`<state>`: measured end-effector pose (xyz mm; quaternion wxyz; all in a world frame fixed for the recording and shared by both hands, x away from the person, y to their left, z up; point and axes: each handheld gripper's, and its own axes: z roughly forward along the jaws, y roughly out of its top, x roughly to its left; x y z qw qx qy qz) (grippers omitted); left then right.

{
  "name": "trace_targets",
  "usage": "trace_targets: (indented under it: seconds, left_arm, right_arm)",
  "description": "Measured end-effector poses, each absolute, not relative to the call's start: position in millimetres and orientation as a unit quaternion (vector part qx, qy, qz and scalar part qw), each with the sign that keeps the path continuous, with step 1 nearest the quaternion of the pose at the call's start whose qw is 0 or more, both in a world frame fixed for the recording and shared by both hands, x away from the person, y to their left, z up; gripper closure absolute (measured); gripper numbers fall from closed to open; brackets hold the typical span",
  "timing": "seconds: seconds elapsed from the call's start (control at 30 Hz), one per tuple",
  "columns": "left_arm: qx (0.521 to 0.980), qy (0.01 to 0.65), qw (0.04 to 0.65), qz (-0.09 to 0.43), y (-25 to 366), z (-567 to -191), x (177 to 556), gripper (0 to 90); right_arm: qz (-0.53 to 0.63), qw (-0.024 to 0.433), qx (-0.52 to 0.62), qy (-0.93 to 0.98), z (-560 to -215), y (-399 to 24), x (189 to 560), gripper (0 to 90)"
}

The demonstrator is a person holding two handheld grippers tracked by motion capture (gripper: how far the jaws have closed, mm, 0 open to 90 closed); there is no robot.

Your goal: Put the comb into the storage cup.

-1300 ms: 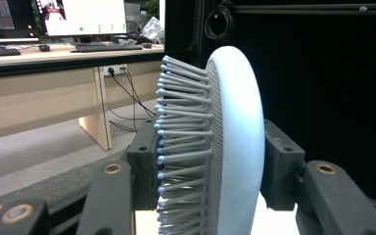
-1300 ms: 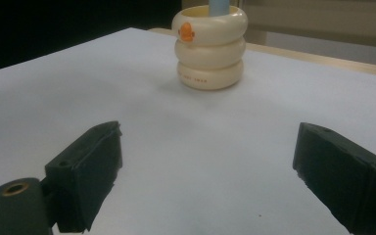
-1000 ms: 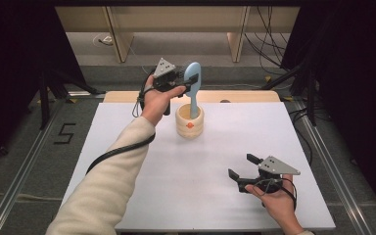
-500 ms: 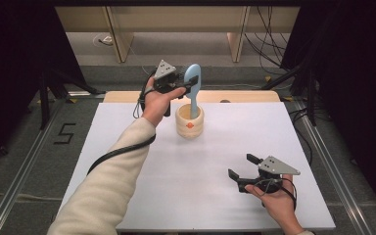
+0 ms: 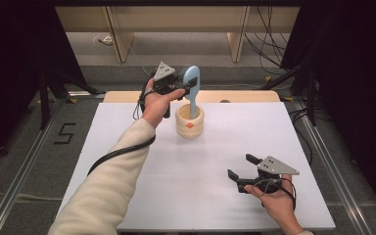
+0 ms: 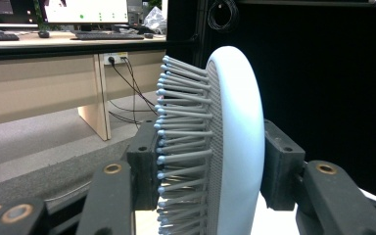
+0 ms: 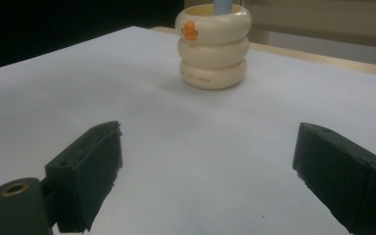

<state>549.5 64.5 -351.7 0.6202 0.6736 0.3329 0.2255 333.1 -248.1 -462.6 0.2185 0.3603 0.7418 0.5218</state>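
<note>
A light blue hairbrush [image 5: 192, 84] stands upright with its handle inside a cream ribbed holder [image 5: 190, 122] that bears a small orange mark. My left gripper [image 5: 188, 88] is shut on the brush's head at the far side of the table. In the left gripper view the brush [image 6: 225, 142] sits between both pads, bristles to the left. My right gripper [image 5: 241, 169] rests open low over the near right of the table, nothing between its jaws. The right gripper view looks along them toward the holder [image 7: 213, 45], well apart.
The white table top [image 5: 127, 161] is bordered by a wooden strip [image 5: 245, 96] at the far edge. Desk legs and cables stand on the floor beyond. A black cable [image 5: 115, 155] trails from the left gripper along the sleeve.
</note>
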Motion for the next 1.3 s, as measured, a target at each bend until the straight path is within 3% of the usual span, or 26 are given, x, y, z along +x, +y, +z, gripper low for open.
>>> trace_targets:
  seconds: [1.3]
  left_arm:
    - [0.669,0.363,0.613,0.211,63.2,-376.4,556.0,50.3]
  right_arm:
    - [0.522,0.219,0.360,0.742,-462.7,-248.5,333.6,12.1]
